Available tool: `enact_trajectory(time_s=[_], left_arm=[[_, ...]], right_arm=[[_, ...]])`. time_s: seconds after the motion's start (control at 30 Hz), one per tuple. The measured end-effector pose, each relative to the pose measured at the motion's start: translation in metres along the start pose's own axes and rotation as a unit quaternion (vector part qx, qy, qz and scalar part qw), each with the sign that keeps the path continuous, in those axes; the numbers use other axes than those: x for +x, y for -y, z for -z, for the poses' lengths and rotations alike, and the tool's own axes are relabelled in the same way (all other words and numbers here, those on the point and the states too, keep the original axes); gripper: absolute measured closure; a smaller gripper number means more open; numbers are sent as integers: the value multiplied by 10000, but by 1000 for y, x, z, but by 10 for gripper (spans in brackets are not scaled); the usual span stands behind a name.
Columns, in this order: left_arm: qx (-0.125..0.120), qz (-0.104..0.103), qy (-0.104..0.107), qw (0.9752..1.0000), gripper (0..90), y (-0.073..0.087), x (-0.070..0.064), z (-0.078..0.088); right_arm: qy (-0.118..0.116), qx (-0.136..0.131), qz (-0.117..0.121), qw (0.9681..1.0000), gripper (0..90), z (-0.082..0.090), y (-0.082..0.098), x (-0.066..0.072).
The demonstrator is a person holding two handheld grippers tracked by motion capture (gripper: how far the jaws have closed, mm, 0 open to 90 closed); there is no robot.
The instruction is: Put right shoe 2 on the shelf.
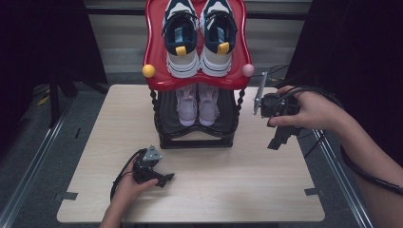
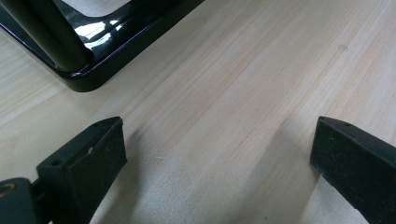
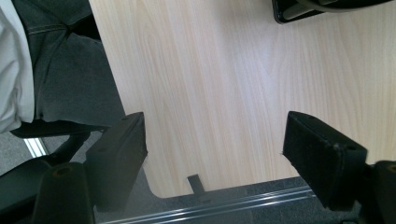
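Frankly, the step I judged in hand was bringing the right gripper [image 1: 281, 137] down beside the shoe rack [image 1: 196, 135] on the table [image 1: 247, 190], and doing it well meant keeping clear of the red top shelf [image 1: 151, 47] and squaring up before reaching for the pink shoes [image 1: 197, 104] on the lower tier. Its jaws stood wide apart, empty, just right of the rack. My left gripper [image 1: 164, 179] rested on the table before the rack, jaws likewise parted, holding nothing.
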State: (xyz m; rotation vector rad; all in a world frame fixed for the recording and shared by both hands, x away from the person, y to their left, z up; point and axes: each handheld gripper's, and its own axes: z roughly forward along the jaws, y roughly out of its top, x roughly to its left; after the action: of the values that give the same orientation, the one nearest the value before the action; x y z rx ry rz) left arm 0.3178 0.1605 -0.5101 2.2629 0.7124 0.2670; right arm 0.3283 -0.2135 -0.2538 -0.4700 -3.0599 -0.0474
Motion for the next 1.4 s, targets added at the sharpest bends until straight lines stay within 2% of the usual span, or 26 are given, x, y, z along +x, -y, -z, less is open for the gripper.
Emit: enact_trajectory(time_s=[0.1,0.17,0.47,0.5,0.6,0.63,0.67,0.7,0.77,0.9,1.3,1.37,1.4], left_arm=[[0,0,-1,10000,29,0,0,0],[0,0,0,10000,29,0,0,0],[0,1,0,10000,29,0,0,0],[1,0,1,10000,29,0,0,0],[0,2,-2,10000,29,0,0,0],[0,2,-1,10000,29,0,0,0],[0,1,0,10000,29,0,0,0],[0,1,0,10000,29,0,0,0],[1,0,1,10000,29,0,0,0],[0,0,-1,10000,29,0,0,0],[-18,6,-9,10000,29,0,0,0],[-22,3,-10,10000,29,0,0,0],[-22,3,-10,10000,29,0,0,0]], right_arm=[[-8,-16,-59,10000,213,-6,1,0],[14,-51,2,10000,213,-11,1,0],[-102,-41,-101,9999,213,-31,5,-1],[-85,-51,-31,9999,213,-33,5,-2],[-91,-73,-107,9999,213,-40,7,-2],[-142,-25,-198,9997,213,-41,7,-1],[-135,-34,-188,9997,213,-44,8,-1],[-97,-114,-64,9999,213,-47,9,-3],[-96,-43,-140,9998,213,-51,10,-3],[-97,-126,-129,9998,213,-61,12,-4],[-284,-171,-132,9994,213,-93,14,-6],[-307,-82,-246,9992,213,-97,15,-5],[-313,-202,-82,9993,213,-101,15,-7]])
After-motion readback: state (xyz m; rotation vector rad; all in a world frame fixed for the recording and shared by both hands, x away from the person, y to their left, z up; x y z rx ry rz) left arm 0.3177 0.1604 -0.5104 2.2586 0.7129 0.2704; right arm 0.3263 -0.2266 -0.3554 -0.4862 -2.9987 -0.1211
